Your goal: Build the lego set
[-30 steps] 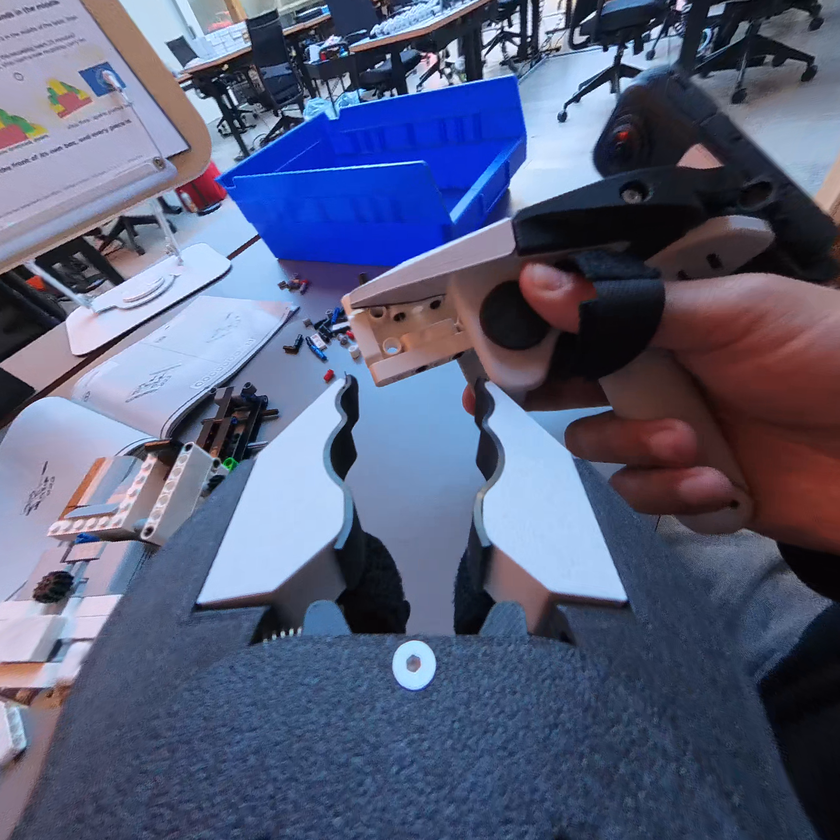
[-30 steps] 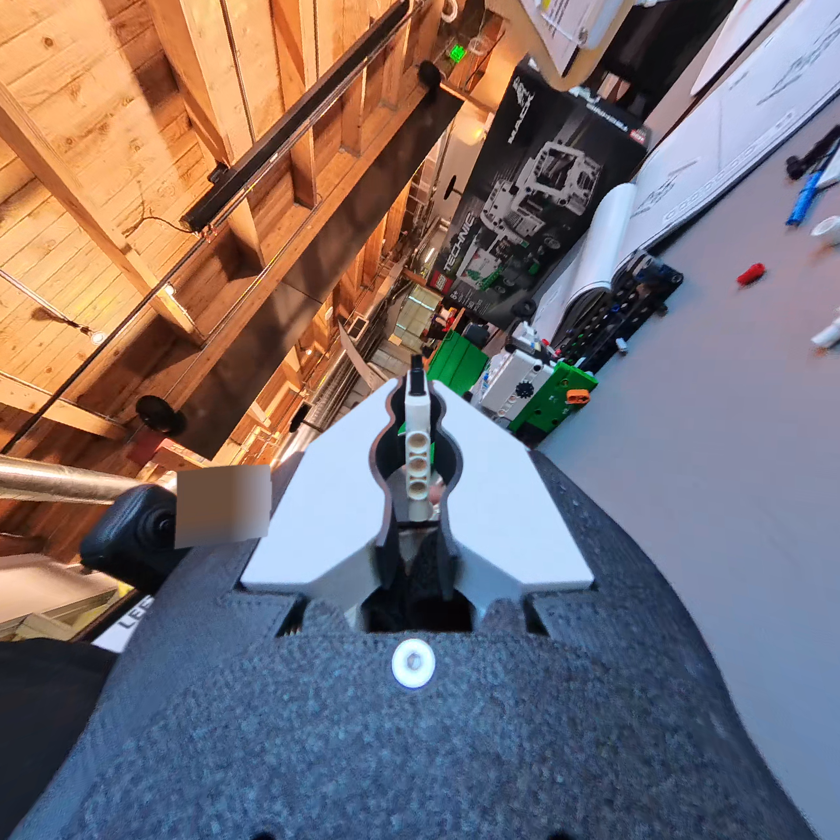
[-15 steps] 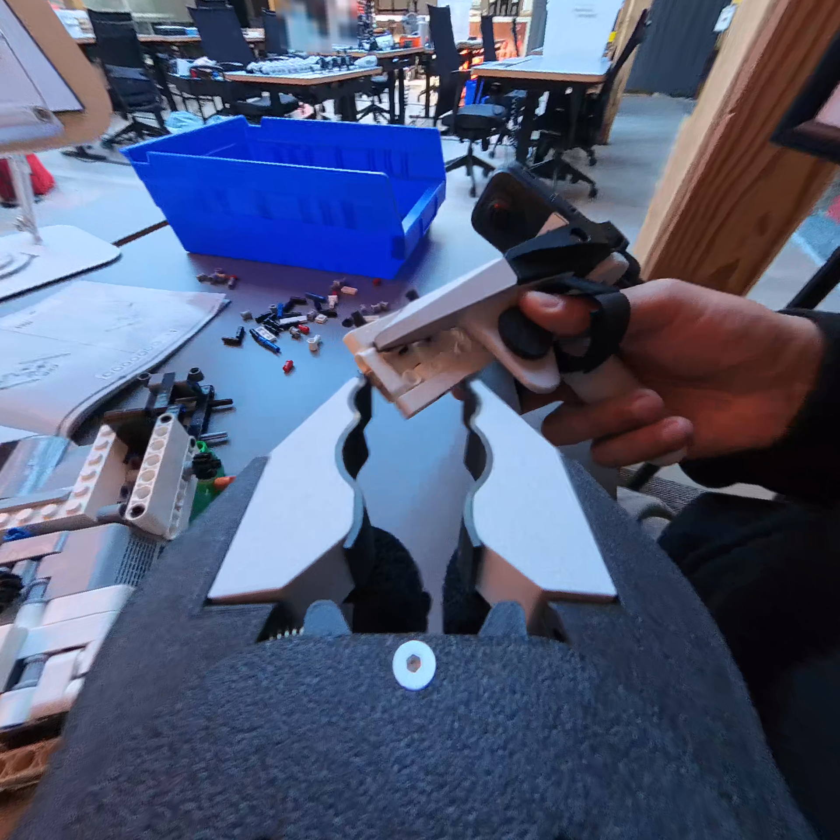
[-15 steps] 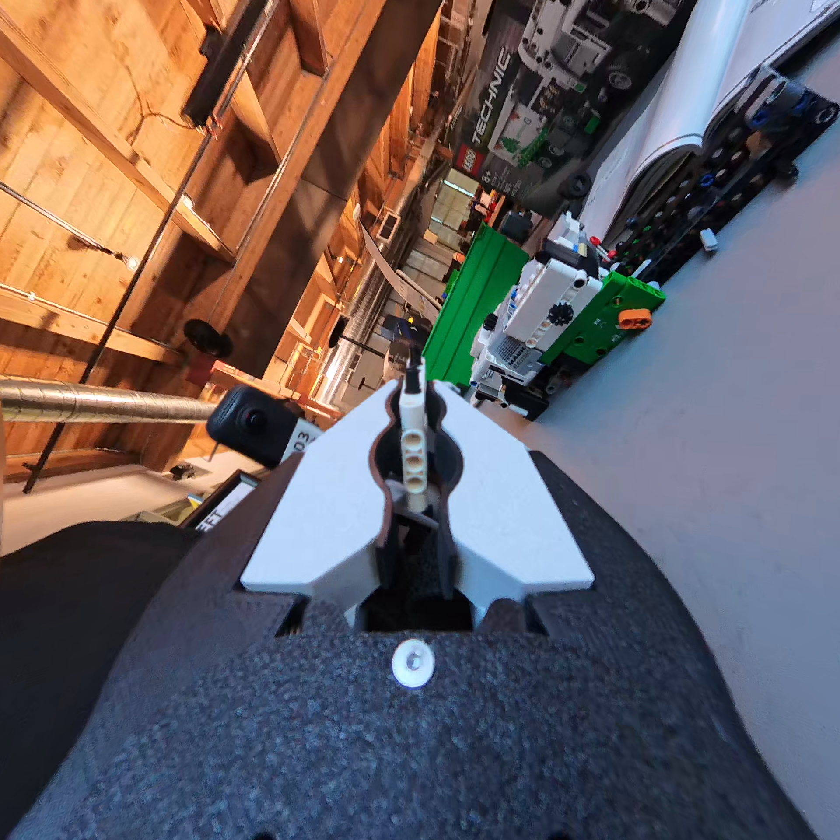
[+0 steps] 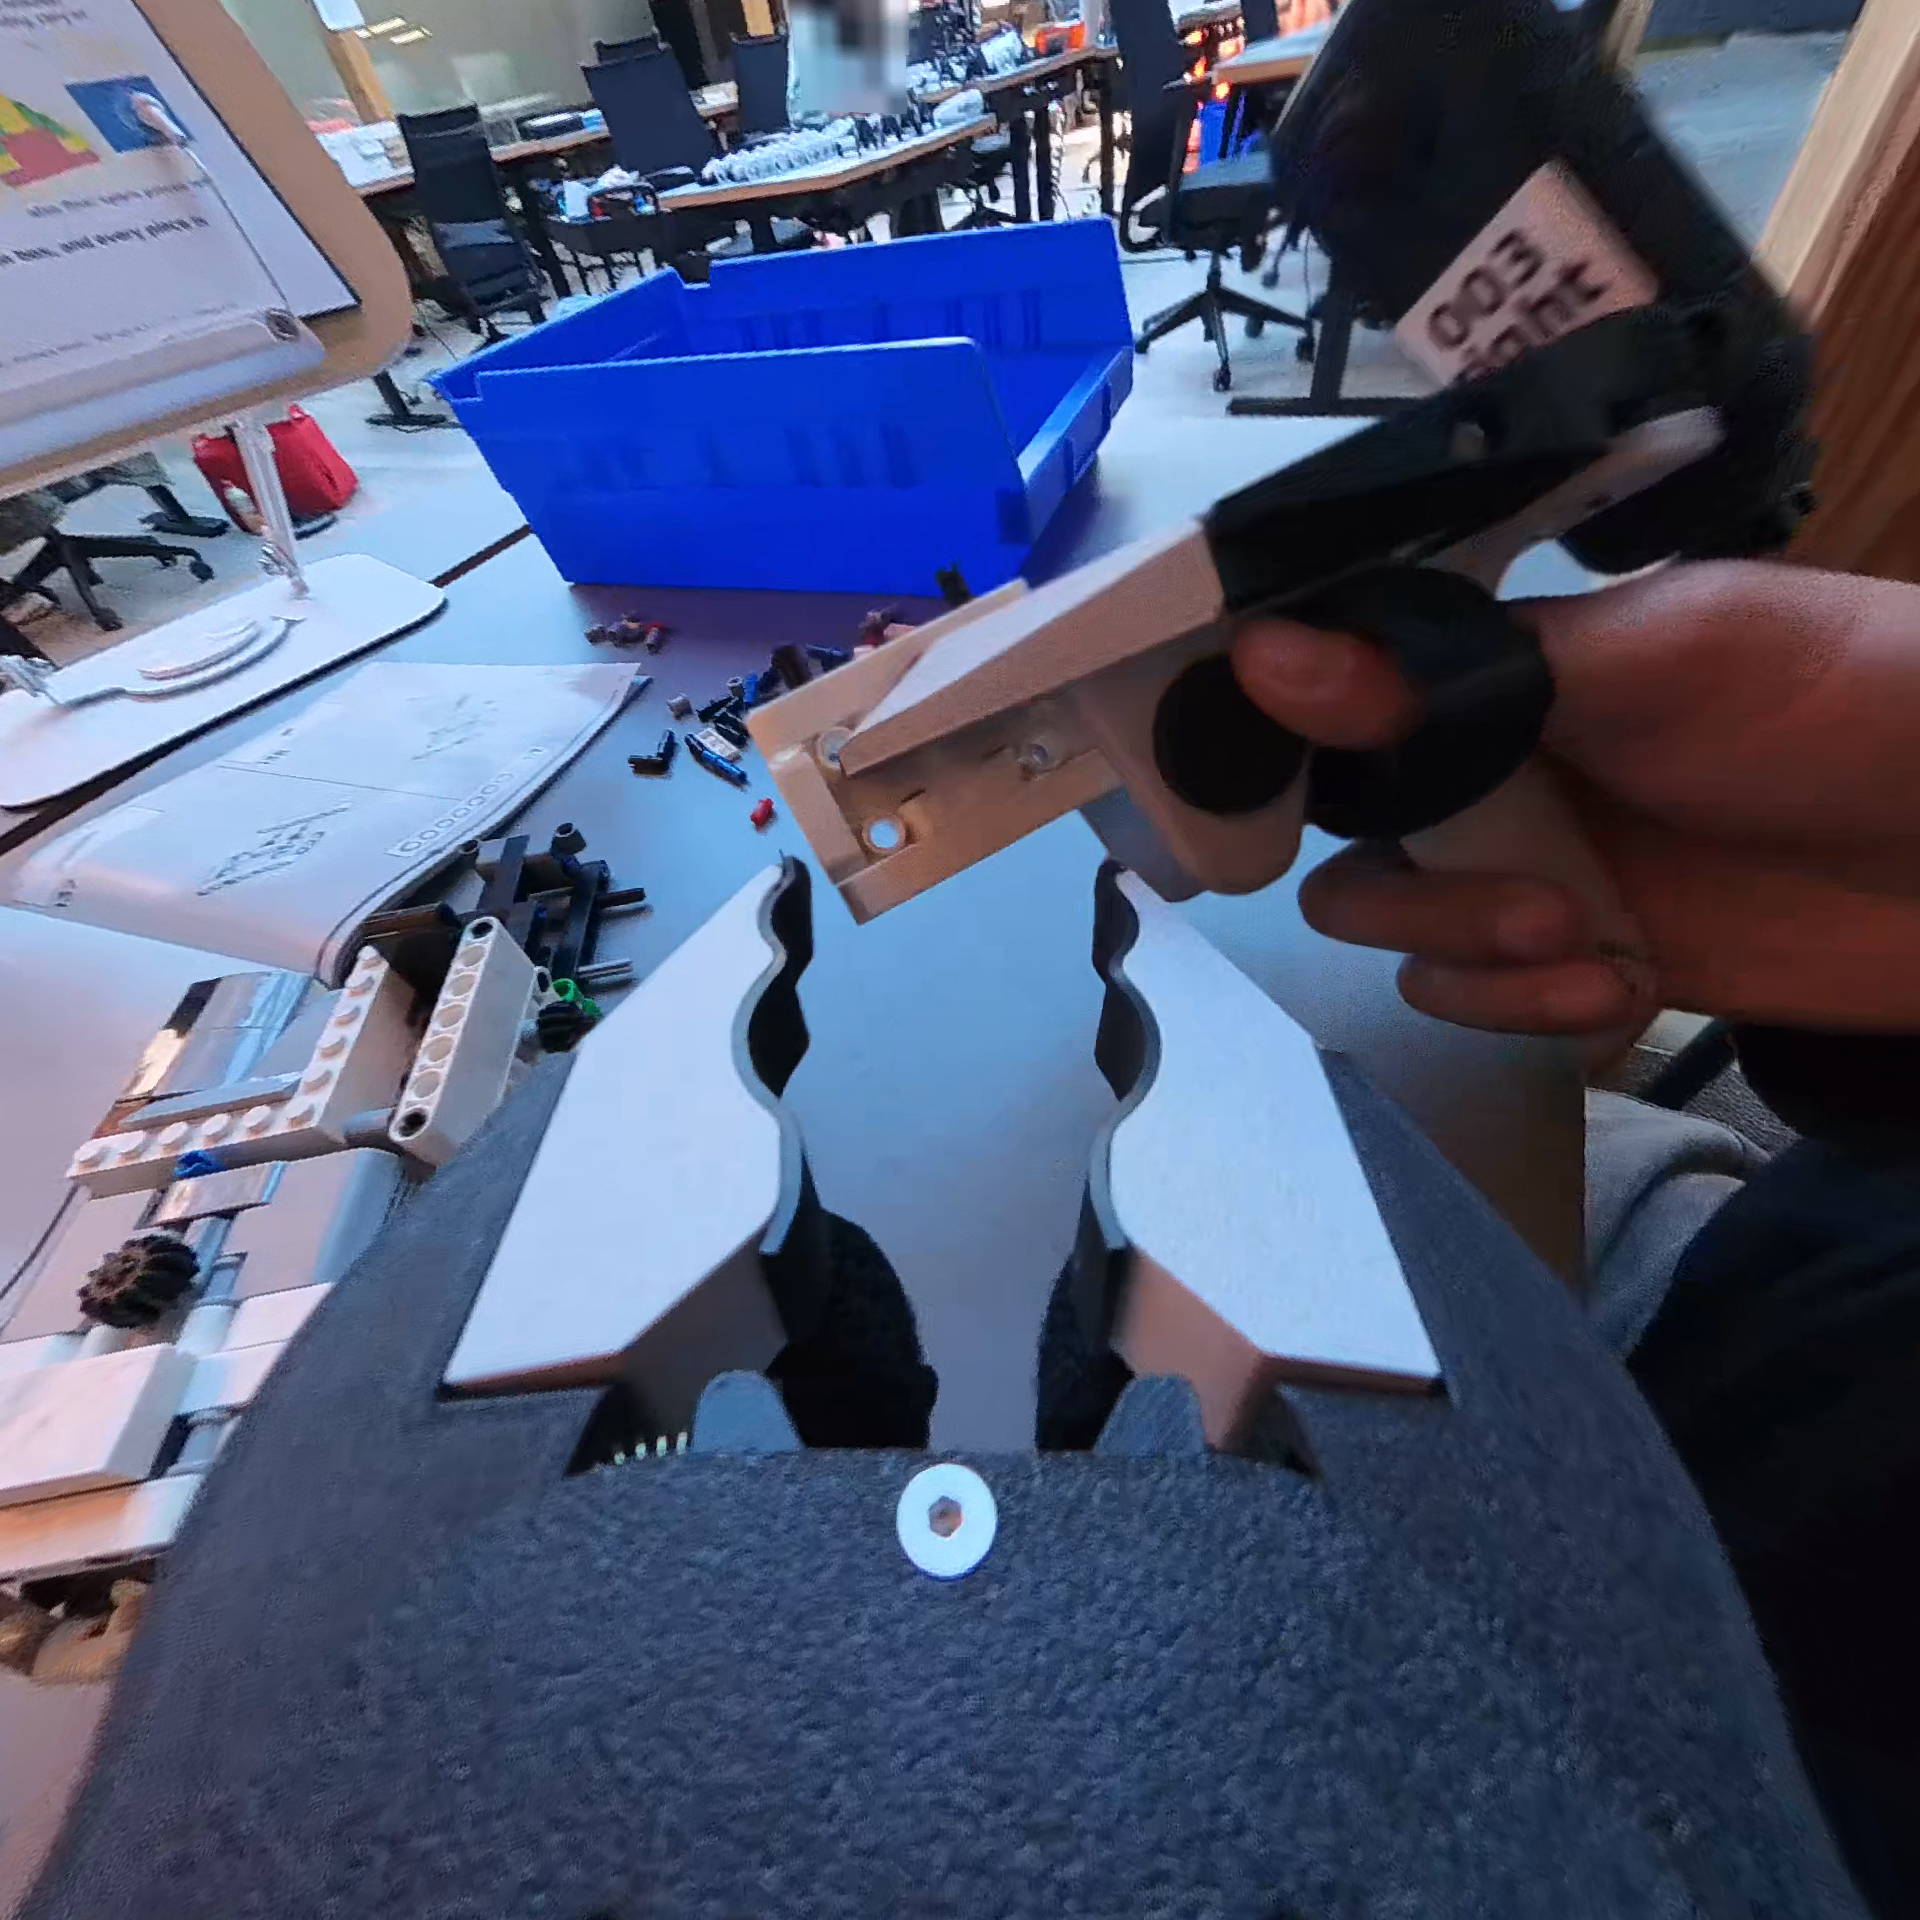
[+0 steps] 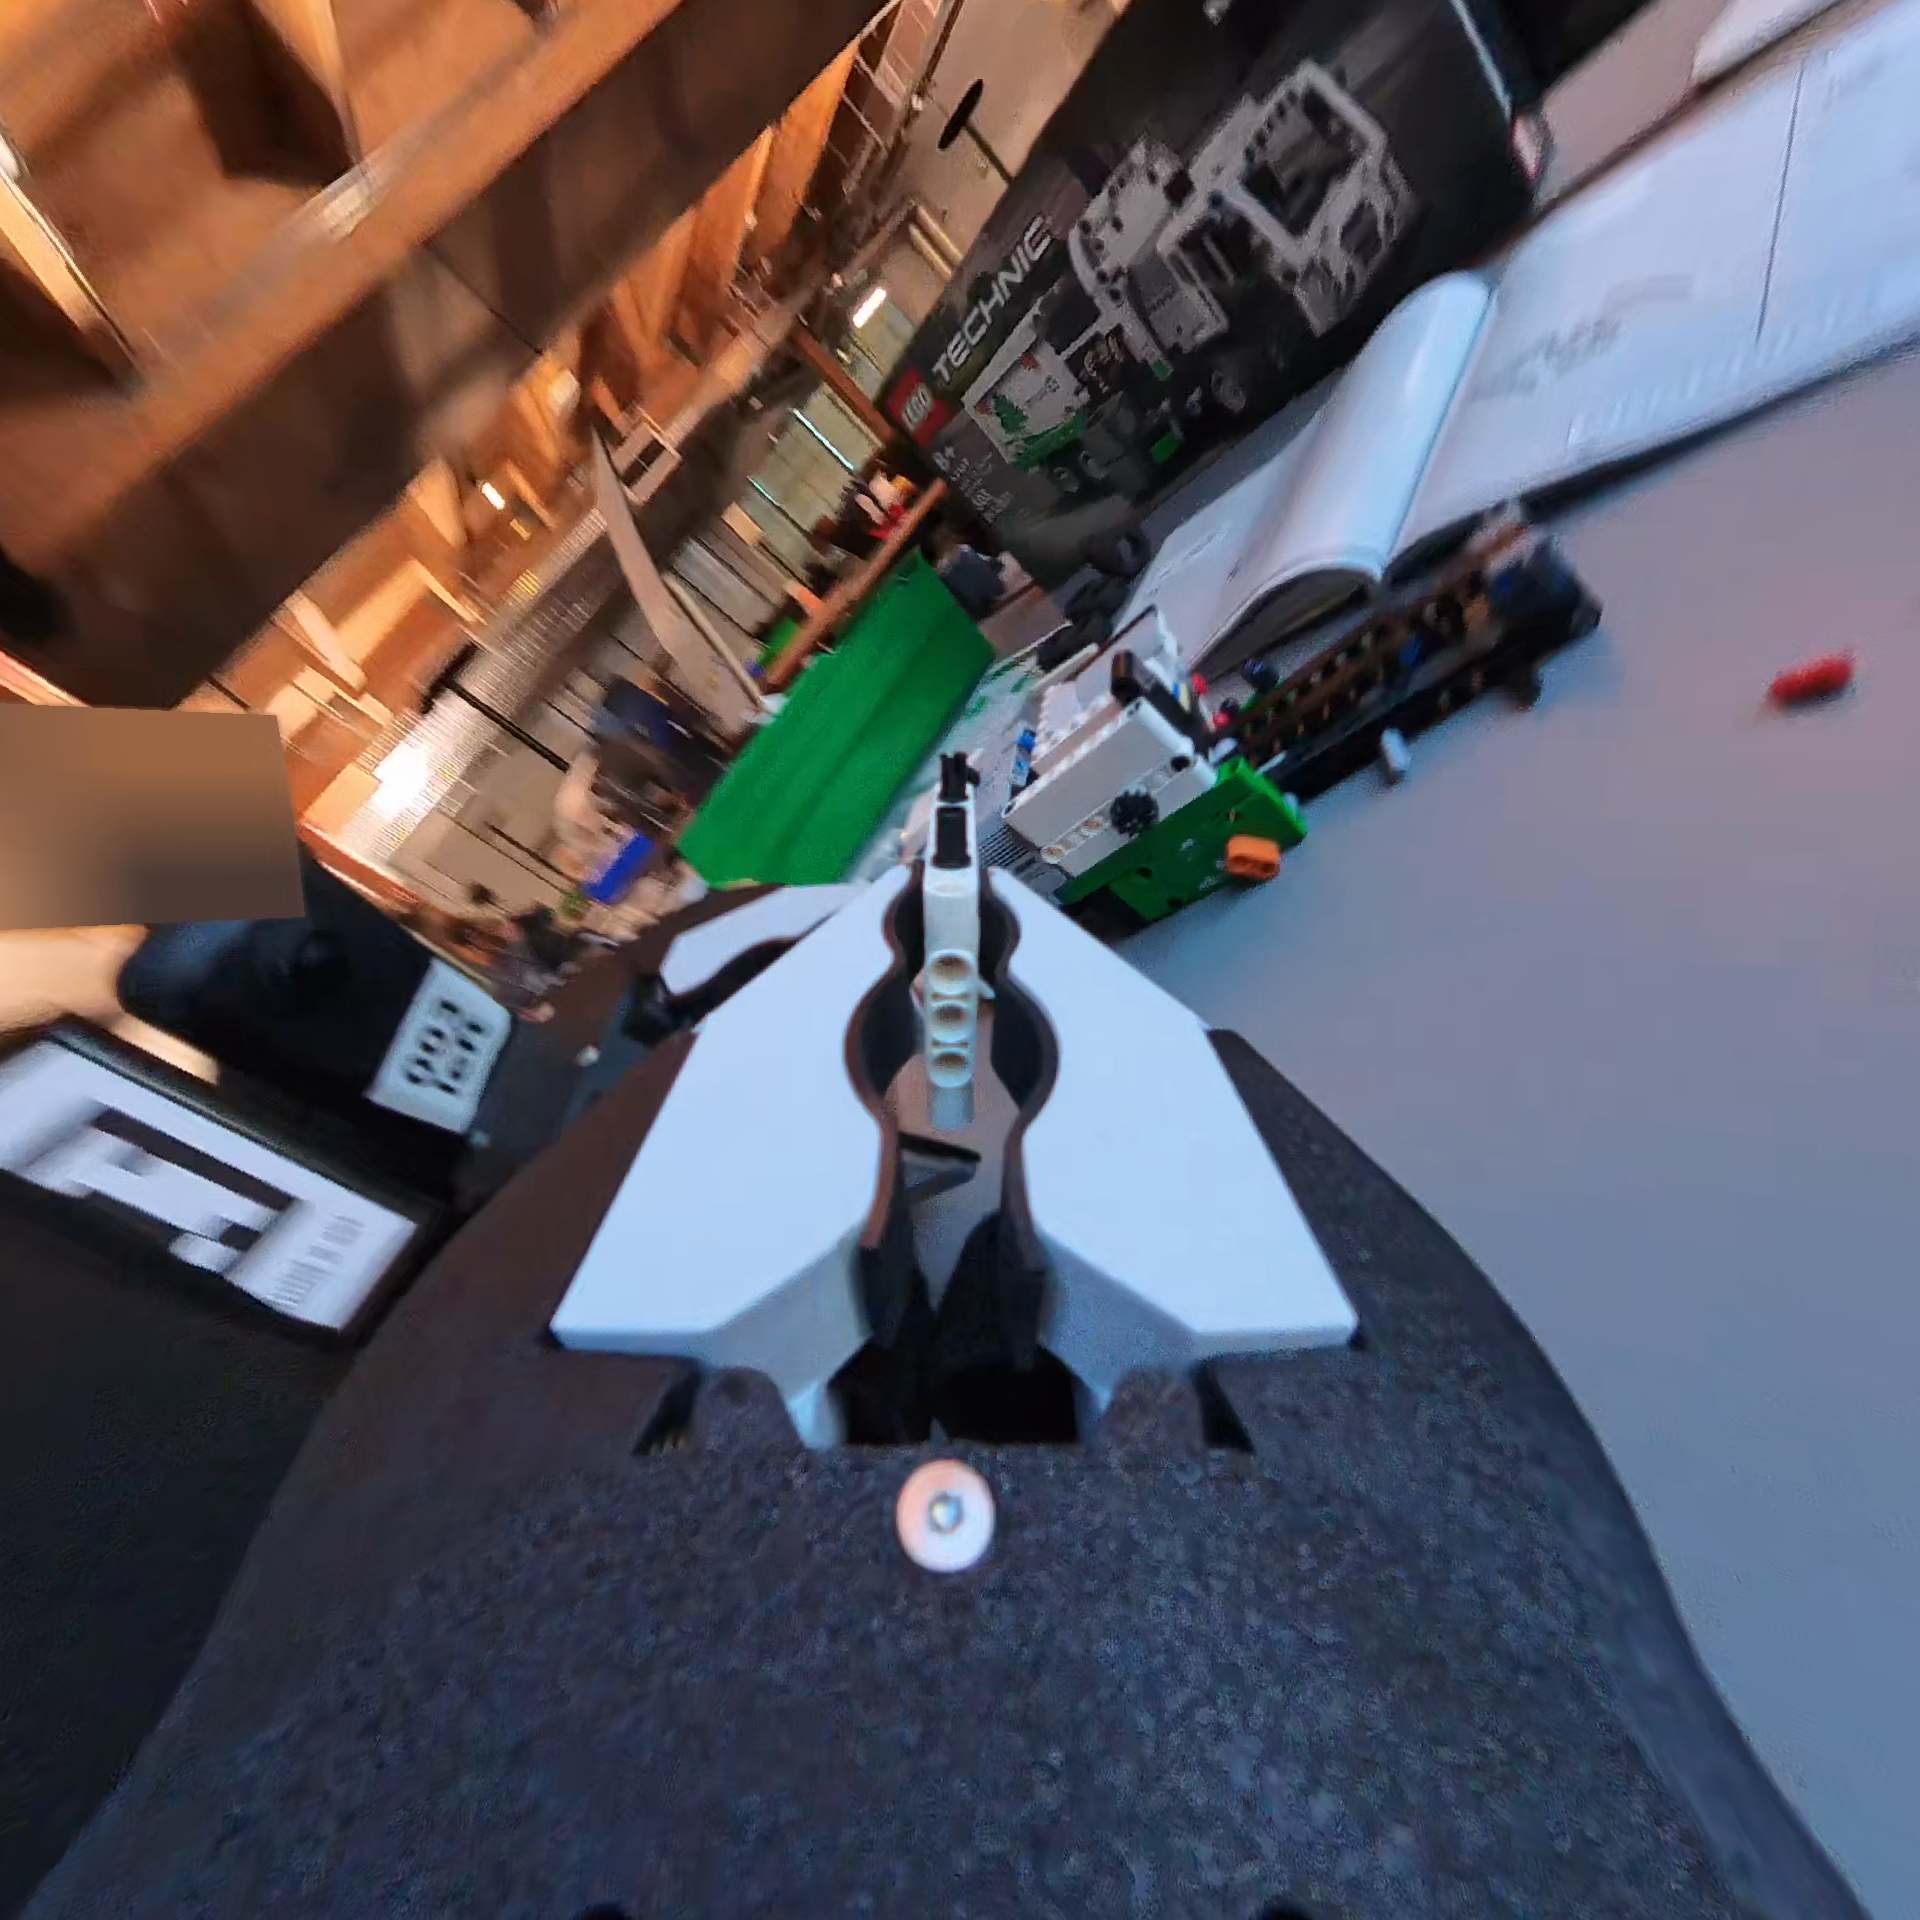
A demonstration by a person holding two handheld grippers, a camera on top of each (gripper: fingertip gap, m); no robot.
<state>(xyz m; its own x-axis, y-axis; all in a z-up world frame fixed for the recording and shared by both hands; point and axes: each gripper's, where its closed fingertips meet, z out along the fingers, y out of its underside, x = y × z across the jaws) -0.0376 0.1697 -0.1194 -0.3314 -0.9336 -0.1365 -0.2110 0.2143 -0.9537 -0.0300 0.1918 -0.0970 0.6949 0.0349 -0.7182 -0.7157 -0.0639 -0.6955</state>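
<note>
- Left gripper (image 5: 951,935), grey two-finger tongs w/ wavy inner edges: spread wide, nothing between them, held above the dark grey tabletop (image 5: 935,1091).
- Right gripper (image 6: 951,935): fingers pressed together, pinching a white perforated lego beam (image 6: 951,987) w/ round holes & a black pin at its far tip; beam stands along the finger slot, poking past the tips.
- In the left wrist view the right gripper (image 5: 831,810) shows side-on, just beyond the left tips & up to their right, gripped by a bare hand (image 5: 1662,810) through a black strap.
- Landmark: big blue plastic bin (image 5: 800,436), far side of the table.
- Loose small lego bits (image 5: 727,717) (black, blue, red, tan) scattered just in front of the bin.
- Open white instruction booklet (image 5: 343,790) lies left of the bin, nearer the camera.
- Partly built white-and-green lego model (image 6: 1153,821) w/ a black gear sits near-left of the bin, touching the booklet's edge; black beam frame (image 5: 551,904) beside it.
- Dark printed lego box (image 6: 1195,260) stands behind the booklet in the right wrist view.
- Right wrist view is blurred, so fine detail is unclear.
</note>
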